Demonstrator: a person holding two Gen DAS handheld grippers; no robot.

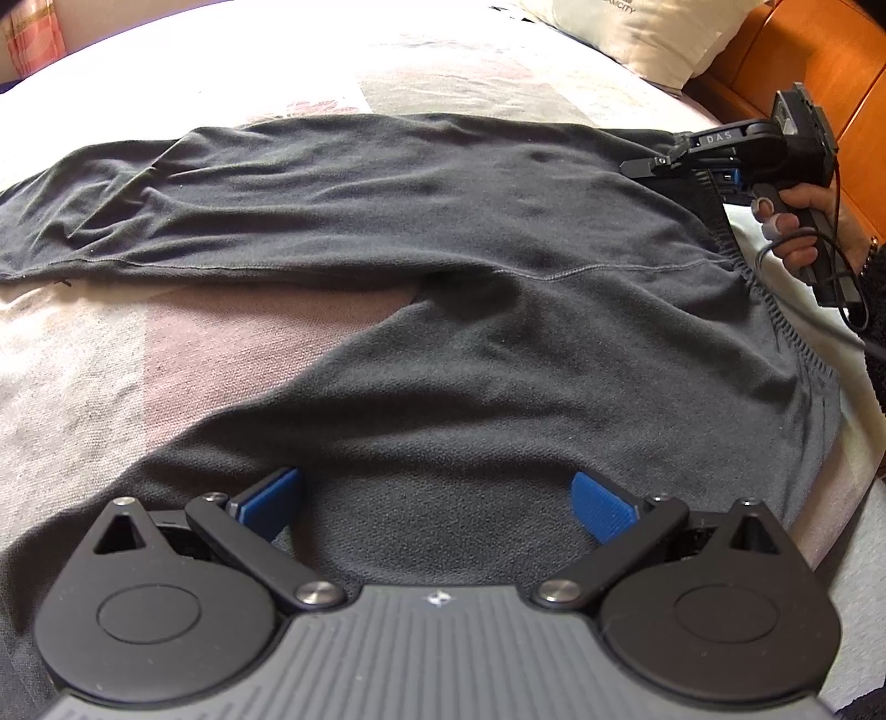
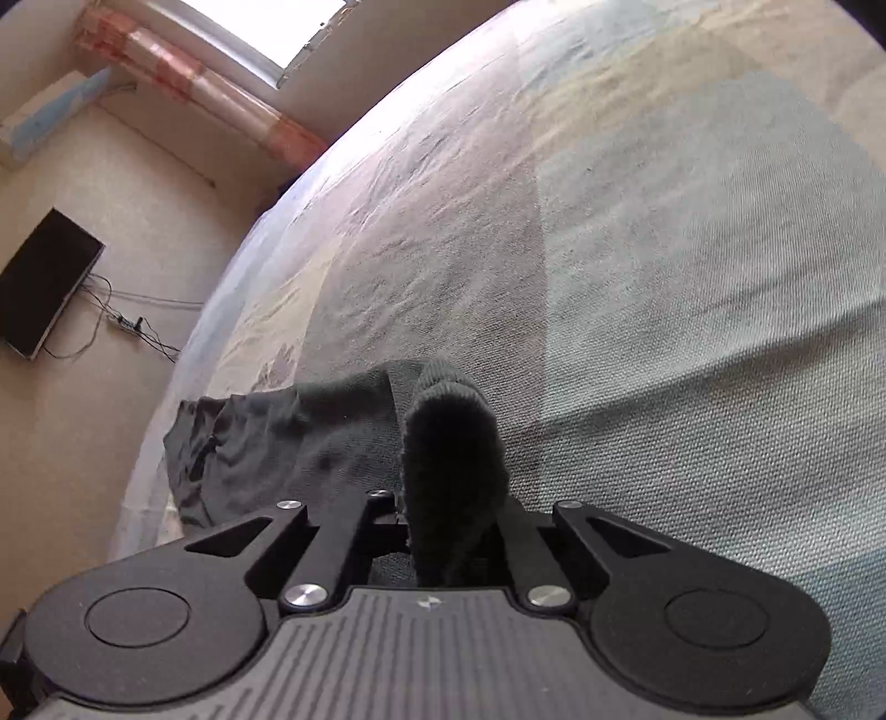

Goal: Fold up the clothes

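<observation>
**Dark trousers on the bed, waistband pinched at one corner**

Bedspread (image 1: 138, 354) in pale patchwork fills both views, and one pair of dark trousers (image 1: 443, 232) lies flat across it, legs running to the left in the left wrist view and the ribbed waistband (image 1: 775, 310) at the right.

Left gripper (image 1: 437, 504): its two blue pads (image 1: 271, 501) stand wide apart, released, with trouser cloth lying below and between them; whether the pads touch the cloth cannot be told.

Right gripper (image 2: 443, 520): its jaws are clenched on a fold of the waistband, which bulges up between the fingers and hides both pads in its own view. From the left wrist view the same gripper (image 1: 645, 166) shows at the far corner of the waistband, with one hand (image 1: 803, 232) around its handle; two fingers wear pale tape, and a cable trails from the grip. The person's arm is cut off by the frame edge.

Beyond the trousers sit one pillow (image 1: 637, 33), its printed lettering too small to read, and one wooden headboard (image 1: 819, 72). The right wrist view also takes in one dark screen (image 2: 47, 288) on the wall with loose wires beneath it, and a pink curtain (image 2: 188, 83) by the window. The trouser cuffs run out of frame at the left.
</observation>
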